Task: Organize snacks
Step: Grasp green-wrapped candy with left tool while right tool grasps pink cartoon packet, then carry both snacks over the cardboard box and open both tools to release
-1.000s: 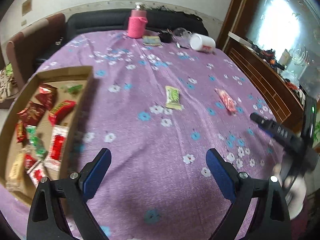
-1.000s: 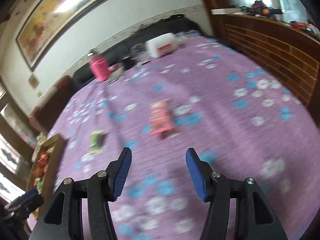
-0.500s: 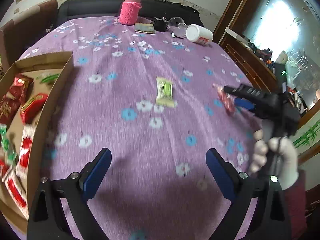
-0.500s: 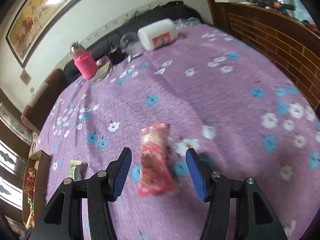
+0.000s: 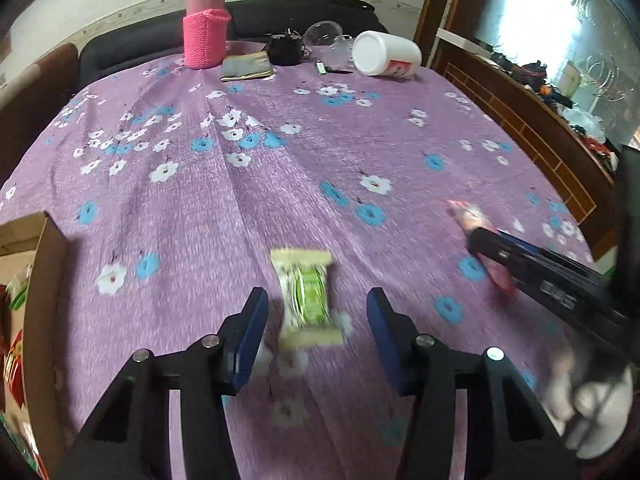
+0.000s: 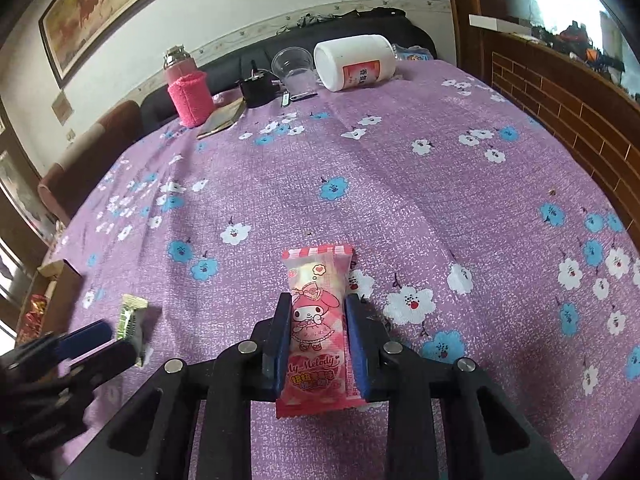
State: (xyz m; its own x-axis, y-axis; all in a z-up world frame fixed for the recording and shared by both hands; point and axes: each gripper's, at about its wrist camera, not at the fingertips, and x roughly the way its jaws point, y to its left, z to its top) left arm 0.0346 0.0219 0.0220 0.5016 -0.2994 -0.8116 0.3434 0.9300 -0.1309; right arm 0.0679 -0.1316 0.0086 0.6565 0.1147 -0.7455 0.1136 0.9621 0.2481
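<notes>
A green snack packet (image 5: 308, 296) lies on the purple flowered tablecloth, between the open fingers of my left gripper (image 5: 314, 312), which is low over it with gaps on both sides. It also shows in the right wrist view (image 6: 132, 322). A pink My Melody snack packet (image 6: 318, 320) lies on the cloth, and my right gripper (image 6: 316, 320) has its blue pads against both sides of it. In the left wrist view the right gripper (image 5: 492, 250) covers most of the pink packet (image 5: 466, 216).
A cardboard box (image 5: 48, 248) holding several red and green snacks sits at the table's left edge. At the far edge stand a pink-sleeved flask (image 5: 206, 28), a notebook (image 5: 246, 68), a black object (image 5: 286, 50), a clear cup (image 5: 322, 34) and a tipped white jar (image 5: 384, 60). A wooden cabinet (image 5: 520, 120) runs along the right.
Both grippers moved forward and down to the cloth. The left gripper narrowed around the green packet. The right gripper closed on the pink packet.
</notes>
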